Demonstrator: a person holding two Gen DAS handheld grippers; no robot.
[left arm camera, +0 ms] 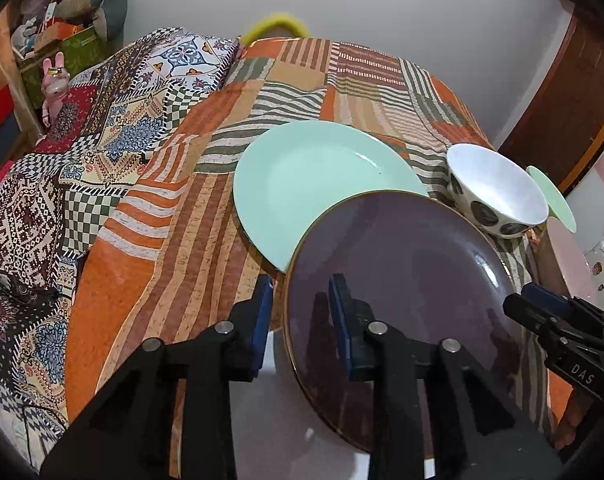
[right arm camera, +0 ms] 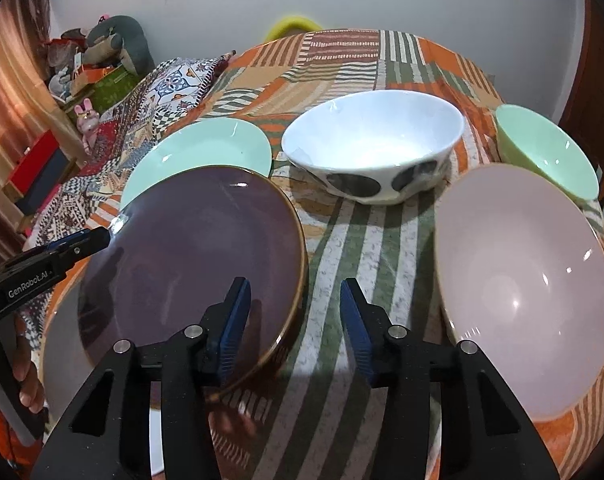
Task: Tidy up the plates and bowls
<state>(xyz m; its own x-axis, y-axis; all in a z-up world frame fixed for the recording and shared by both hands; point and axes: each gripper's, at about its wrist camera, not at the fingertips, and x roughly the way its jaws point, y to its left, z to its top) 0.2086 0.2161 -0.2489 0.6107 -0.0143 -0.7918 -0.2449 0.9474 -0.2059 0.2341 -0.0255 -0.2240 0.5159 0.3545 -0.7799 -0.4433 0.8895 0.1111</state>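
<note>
1. Purple plate (left arm camera: 398,280) overlaps the mint plate (left arm camera: 314,184) on the tabletop (left arm camera: 205,216); your left gripper (left arm camera: 302,320) straddles its rim, jaws not yet clamped.
2. Your right gripper (right arm camera: 293,320) straddles the opposite rim, unclamped; uneven closing could tilt it.
3. Spotted bowl (right arm camera: 374,152) and pink bowl (right arm camera: 526,288) sit close, easily knocked.

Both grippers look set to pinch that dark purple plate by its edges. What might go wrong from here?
1. The purple plate is straddled only at opposite rims by the left gripper and right gripper; such thin edge grips could slip.
2. It overlaps the mint plate, so lifting it may drag that plate.
3. The spotted white bowl and pink bowl sit close by; a swing could knock them.
</note>
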